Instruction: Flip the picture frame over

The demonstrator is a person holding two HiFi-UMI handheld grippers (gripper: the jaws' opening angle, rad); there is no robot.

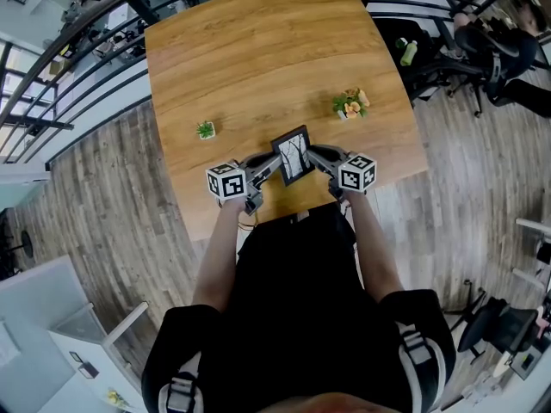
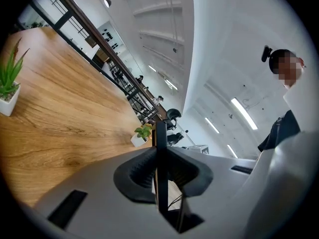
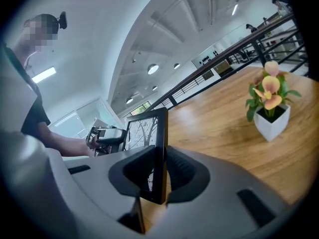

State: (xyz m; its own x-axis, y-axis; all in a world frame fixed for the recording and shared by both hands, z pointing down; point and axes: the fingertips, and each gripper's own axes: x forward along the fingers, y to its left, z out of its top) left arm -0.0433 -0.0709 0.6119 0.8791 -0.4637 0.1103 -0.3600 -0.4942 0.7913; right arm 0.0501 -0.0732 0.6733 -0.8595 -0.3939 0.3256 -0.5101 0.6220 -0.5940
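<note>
We are holding the picture frame (image 1: 294,156) up between our two grippers, over the near edge of the wooden table (image 1: 258,58) and close in front of our body. The left gripper (image 1: 274,165) is gripping the frame's left side and the right gripper (image 1: 312,155) is gripping its right side. The frame is standing on edge and leaning, with the printed face of bare branches turning up toward the head view. We cannot tell whether its lower edge is touching the wood. In the left gripper view the frame (image 2: 160,133) is showing edge-on as a thin black strip, and the left gripper (image 2: 160,172) is pressing its jaws against both faces, parted only by the frame's thickness. In the right gripper view the right gripper (image 3: 160,176) is clamping the frame (image 3: 149,133) the same way, jaws closed onto its black border, with the branch picture facing that view's left. Behind it the left gripper (image 3: 105,136) is showing at the frame's far side. A small green plant (image 1: 205,130) in a white pot is standing on the table to the left, well apart from the frame, and a flowering plant (image 1: 350,103) is standing to the right, also apart from it.
</note>
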